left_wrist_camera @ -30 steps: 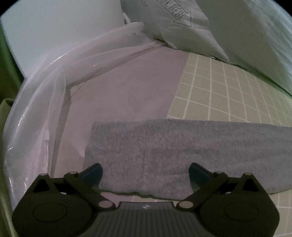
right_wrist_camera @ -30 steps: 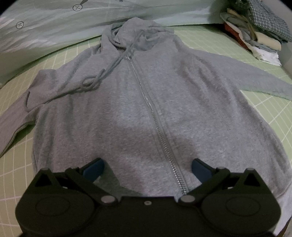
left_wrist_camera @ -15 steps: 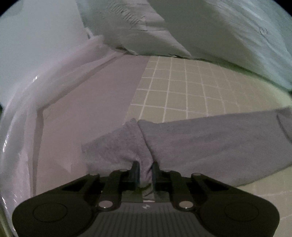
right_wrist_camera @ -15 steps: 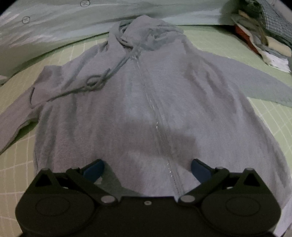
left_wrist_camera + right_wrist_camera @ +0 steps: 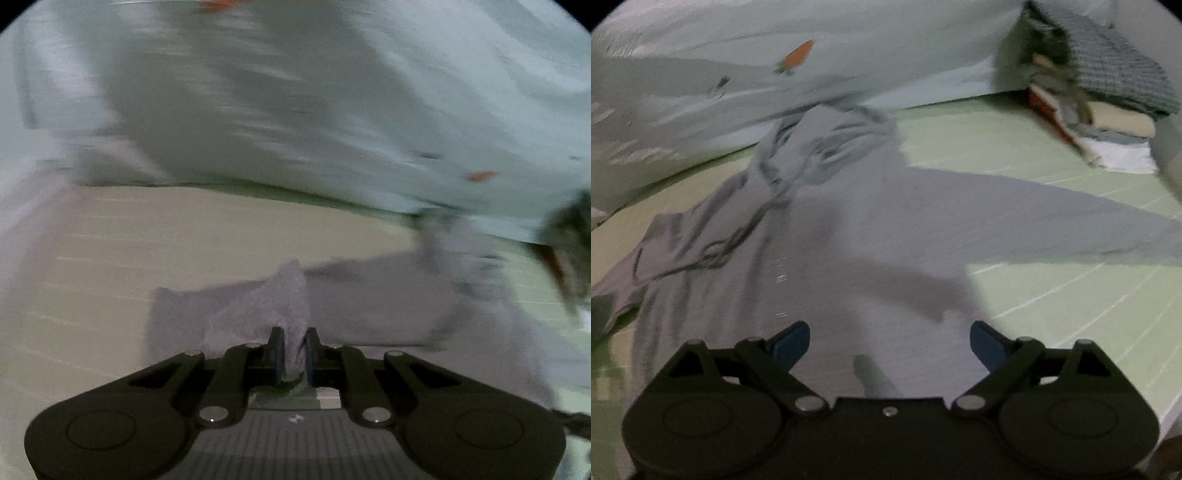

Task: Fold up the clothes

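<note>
A grey zip hoodie [image 5: 827,236] lies spread on a green checked bedsheet [image 5: 1052,302], hood toward the far pillows. In the left wrist view my left gripper [image 5: 294,347] is shut on the cuff end of the hoodie's sleeve [image 5: 266,306], which bunches up between the pads and trails off to the right; the picture is blurred by motion. In the right wrist view my right gripper [image 5: 890,341] stands open above the hoodie's lower front, nothing between its blue pads. The other sleeve [image 5: 1052,221] stretches out to the right.
A pale quilt with a carrot print [image 5: 798,55] lies bunched along the far side of the bed. A stack of folded clothes [image 5: 1108,92] sits at the far right. Bare green sheet [image 5: 1071,332] lies right of the hoodie.
My left gripper closed on the sleeve end, lifted it and swung it fast to the right. My right gripper drifted right over the hoodie's front and stayed open.
</note>
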`<state>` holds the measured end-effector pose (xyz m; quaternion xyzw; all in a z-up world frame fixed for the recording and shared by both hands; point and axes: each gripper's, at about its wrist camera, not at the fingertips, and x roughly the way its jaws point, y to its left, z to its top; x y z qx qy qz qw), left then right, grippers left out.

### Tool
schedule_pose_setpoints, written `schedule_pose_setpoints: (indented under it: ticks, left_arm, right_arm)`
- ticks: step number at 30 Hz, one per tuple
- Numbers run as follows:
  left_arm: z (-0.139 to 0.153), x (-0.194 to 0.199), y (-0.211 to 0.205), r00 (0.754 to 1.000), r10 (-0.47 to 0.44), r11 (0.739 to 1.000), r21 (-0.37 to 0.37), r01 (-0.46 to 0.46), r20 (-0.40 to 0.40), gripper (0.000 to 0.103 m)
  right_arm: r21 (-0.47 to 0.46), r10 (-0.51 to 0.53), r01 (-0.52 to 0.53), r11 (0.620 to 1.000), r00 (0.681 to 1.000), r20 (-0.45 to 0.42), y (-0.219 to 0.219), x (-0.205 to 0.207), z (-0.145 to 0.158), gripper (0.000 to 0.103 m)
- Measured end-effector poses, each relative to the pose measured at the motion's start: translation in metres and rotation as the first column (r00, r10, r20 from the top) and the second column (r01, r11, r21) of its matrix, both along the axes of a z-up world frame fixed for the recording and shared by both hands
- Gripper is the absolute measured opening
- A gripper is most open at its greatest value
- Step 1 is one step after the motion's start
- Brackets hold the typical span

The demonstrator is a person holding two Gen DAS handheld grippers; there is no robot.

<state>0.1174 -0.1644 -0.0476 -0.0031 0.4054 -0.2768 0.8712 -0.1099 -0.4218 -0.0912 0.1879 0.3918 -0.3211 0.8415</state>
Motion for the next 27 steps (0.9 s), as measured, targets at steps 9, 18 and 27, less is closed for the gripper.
schedule_pose_setpoints:
  ticks: [9,18,27]
  left_arm:
    - [-0.016,-0.066,-0.117,0.996,-0.072,0.997,0.016,0.073,-0.06,0.078]
    - [-0.05,-0.032,-0.038,0.97,0.215,0.948,0.262,-0.179,-0.116,0.085]
    - [-0.085,0.012,0.038,0.946,0.29,0.903,0.368,-0.22,-0.146,0.086]
  right_arm:
    - [-0.012,-0.087,0.087,0.996,0.996,0.007,-0.076,-0.055,-0.003,0.096]
    - [-0.057,0.074,-0.076,0.995,0.997,-0.037,-0.056,0.002,-0.011,0.098]
    - [-0.002,0.195,-0.195,0.981,0.981,-0.023,0.038,0.109,-0.026,0.097]
